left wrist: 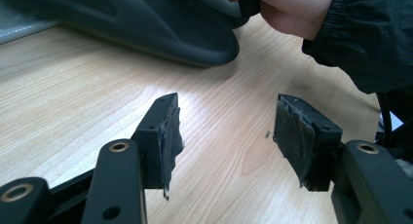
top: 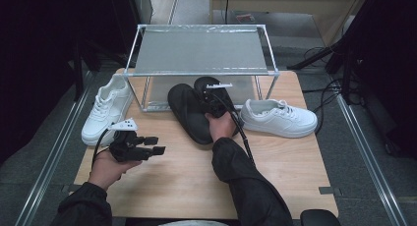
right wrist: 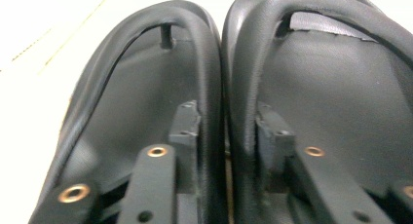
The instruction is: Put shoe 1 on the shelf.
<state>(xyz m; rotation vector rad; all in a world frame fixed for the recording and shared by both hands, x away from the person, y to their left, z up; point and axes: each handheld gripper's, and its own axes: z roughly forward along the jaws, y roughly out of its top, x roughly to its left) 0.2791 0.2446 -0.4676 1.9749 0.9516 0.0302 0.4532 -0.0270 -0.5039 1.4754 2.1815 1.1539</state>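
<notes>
Nearest the person, the left gripper (top: 158,145) sits low over the wooden table (top: 187,172), held in the left hand (top: 105,168) at the table's left-front part. Its jaws stand wide apart w/ nothing between them; in the left gripper view the pads (left wrist: 170,136) frame bare wood, and the heel end of a black slipper (left wrist: 160,29) lies a bit beyond, apart from them.

Mid-table, the right hand (top: 221,127) holds the right gripper (top: 210,100) down on the pair of black slippers (top: 189,113), which lie side by side just in front of the rack, one partly under its front edge. In the right gripper view one jaw is inside each slipper, w/ the two adjoining straps (right wrist: 221,78) between the jaws. The pads look close to the straps, but there's a sliver of gap, so the grip reads as let go rather than clenched.

Left of the slippers a white sneaker (top: 105,110) rests by the table's left edge; a second white sneaker (top: 278,118) lies to the right, near the right hand, side-on.

Farthest back stands the metal-frame rack (top: 201,51) w/ a grey shelf top.
</notes>
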